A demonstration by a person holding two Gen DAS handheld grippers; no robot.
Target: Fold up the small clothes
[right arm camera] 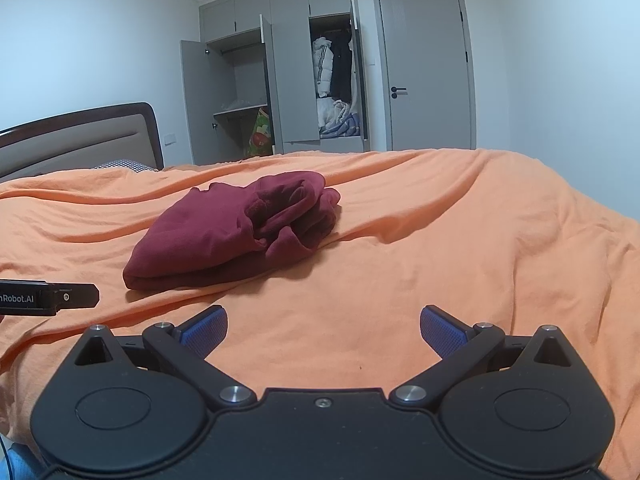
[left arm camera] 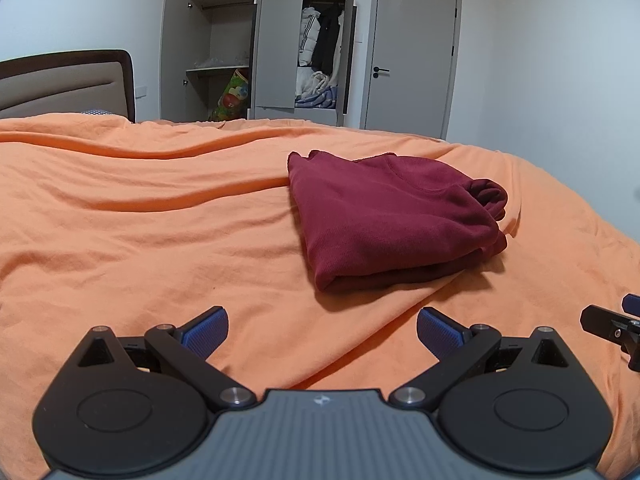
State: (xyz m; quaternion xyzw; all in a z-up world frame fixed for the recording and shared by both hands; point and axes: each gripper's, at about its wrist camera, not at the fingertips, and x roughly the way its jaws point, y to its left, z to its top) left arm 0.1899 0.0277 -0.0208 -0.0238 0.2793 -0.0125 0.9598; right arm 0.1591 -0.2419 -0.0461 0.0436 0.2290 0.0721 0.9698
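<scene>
A dark red garment (left arm camera: 392, 216) lies folded in a thick stack on the orange bedcover (left arm camera: 140, 220). In the right wrist view the garment (right arm camera: 224, 232) sits ahead and to the left, its bunched sleeve end facing me. My left gripper (left arm camera: 322, 330) hovers low over the cover, short of the garment's near edge, open with nothing between its blue pads (left arm camera: 208, 330). My right gripper (right arm camera: 323, 330) is also open and empty, to the right of the garment. Part of each gripper shows at the edge of the other's view.
A padded headboard (left arm camera: 68, 84) stands at the far left of the bed. Behind the bed a grey wardrobe (left arm camera: 256, 48) has its doors open, with coats hanging inside. A shut grey door (left arm camera: 412, 60) is to its right. Folds run across the cover.
</scene>
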